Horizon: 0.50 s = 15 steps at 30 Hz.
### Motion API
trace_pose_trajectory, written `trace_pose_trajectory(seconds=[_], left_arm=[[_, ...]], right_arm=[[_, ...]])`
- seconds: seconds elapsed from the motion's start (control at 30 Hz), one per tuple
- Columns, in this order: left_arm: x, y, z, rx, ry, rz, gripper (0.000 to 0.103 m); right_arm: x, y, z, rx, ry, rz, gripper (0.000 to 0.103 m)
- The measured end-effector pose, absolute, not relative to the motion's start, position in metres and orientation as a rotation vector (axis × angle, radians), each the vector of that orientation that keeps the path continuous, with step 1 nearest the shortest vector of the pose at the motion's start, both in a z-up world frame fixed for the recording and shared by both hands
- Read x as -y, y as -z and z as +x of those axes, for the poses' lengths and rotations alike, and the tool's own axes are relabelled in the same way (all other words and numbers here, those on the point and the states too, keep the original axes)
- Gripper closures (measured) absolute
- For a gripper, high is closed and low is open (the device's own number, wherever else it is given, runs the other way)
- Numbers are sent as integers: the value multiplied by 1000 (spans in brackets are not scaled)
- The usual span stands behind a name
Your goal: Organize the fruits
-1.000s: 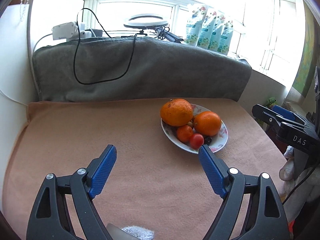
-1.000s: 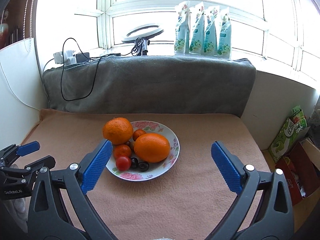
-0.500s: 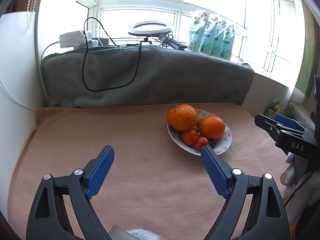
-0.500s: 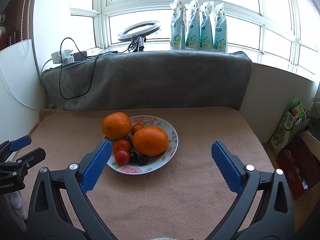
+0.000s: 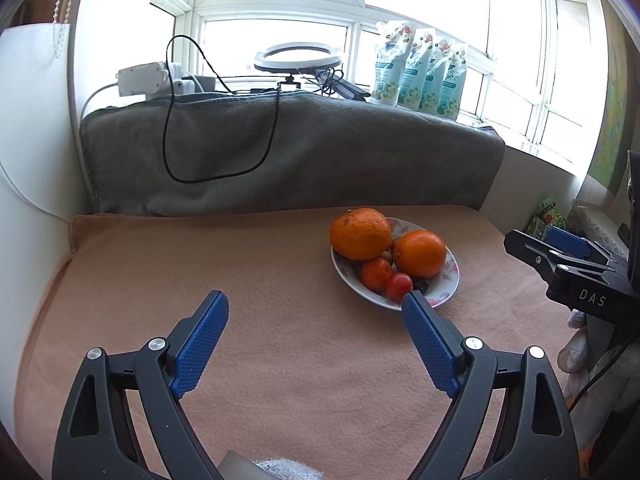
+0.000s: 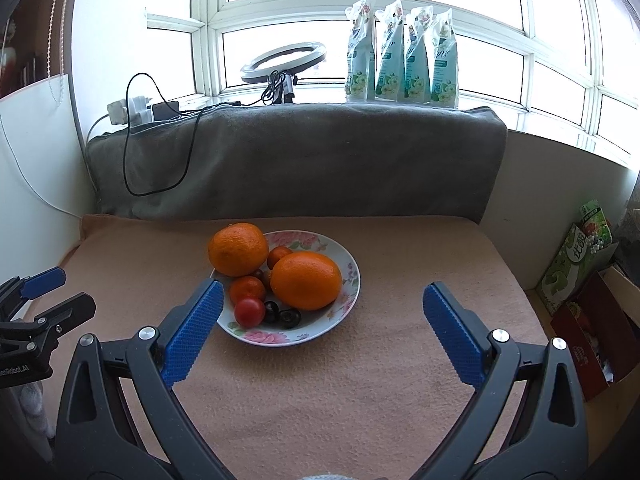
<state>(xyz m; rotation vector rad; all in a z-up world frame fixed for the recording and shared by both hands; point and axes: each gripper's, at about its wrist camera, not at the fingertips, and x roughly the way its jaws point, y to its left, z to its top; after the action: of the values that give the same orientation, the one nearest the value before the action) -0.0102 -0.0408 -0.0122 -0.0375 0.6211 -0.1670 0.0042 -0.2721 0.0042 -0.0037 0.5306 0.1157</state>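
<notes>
Orange fruits sat piled on a flowery plate [image 6: 347,280] on the tan blanket [image 6: 360,380]: two big oranges [image 6: 306,280], small ones, a red tomato [image 6: 249,312] and dark grapes [image 6: 290,317]. Both claws, the left gripper [image 5: 315,338] and the right gripper [image 6: 319,328], hung above the blanket with fingers wide apart, holding nothing.

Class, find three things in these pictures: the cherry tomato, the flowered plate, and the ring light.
cherry tomato [image 6: 249,312], right wrist view, middle of its red skin.
flowered plate [image 6: 352,276], right wrist view, bare right rim.
ring light [image 5: 298,55], left wrist view, white ring's front edge.
</notes>
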Motion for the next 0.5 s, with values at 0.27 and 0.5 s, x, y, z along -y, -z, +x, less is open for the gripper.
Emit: trace_pose_trajectory(seconds=[0.27,0.5], left_arm=[[39,13,-10,-625,170,-46,14],[39,12,-10,-625,169,-44,14]], right_arm=[[270,-4,5,-535,-119,-9,1],[269,-4,5,-535,-120,-9,1]])
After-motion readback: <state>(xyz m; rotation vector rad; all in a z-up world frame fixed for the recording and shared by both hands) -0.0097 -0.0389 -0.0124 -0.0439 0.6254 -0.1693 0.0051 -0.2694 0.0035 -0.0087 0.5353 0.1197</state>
